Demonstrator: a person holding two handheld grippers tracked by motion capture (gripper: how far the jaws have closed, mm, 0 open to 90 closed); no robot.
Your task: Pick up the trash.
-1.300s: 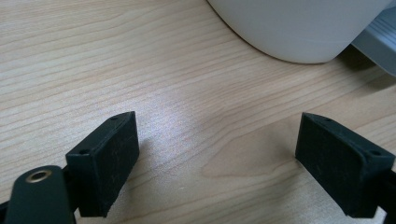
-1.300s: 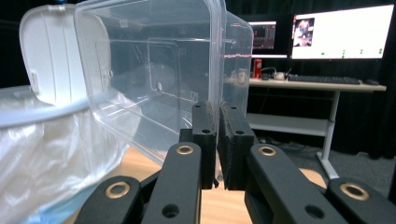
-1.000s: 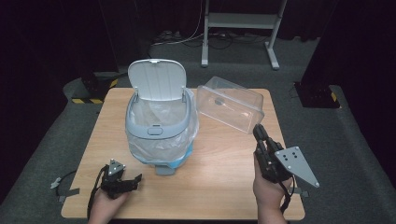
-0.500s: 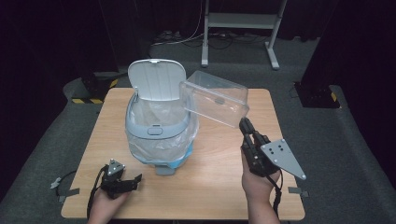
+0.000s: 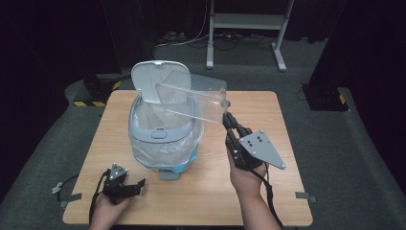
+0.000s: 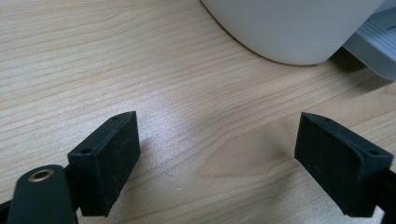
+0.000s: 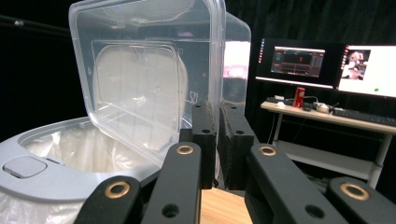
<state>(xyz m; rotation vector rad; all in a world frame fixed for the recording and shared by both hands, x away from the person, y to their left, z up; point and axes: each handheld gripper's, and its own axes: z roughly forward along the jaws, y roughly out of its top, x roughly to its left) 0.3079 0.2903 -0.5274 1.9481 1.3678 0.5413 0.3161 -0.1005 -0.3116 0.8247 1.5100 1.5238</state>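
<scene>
Nearest the person, the left gripper (image 5: 125, 186) rests low on the table (image 5: 277, 191) by its near left corner, jaws spread wide with nothing between them; in the left gripper view its two black pads (image 6: 109, 158) stand well apart over bare wood, with the bin's pale base just beyond.

Farther in, on the right side, the right gripper (image 5: 231, 125) pinches the rim of a clear tub (image 5: 194, 98), its jaws pressed nearly together on the thin plastic wall. In the right gripper view the pads (image 7: 204, 140) clamp one edge of the tub (image 7: 140, 74), which rises tilted above them with its open side turned toward the bin.

The tub hangs in the air over the bin (image 5: 160, 132), partly above the bag-lined opening (image 7: 79, 144) and in front of the raised lid (image 5: 153, 81).

The tub looks empty, light and thin-walled. It probably flexes under a pinch and is smooth enough to slip or swing about a single grip point, so a one-edge hold lets it droop or twist. The stiffened rim, where the jaws sit now, seems the best place to take it; the flat walls would likely buckle. The bag liner is soft and could snag a corner if the tub dips.
</scene>
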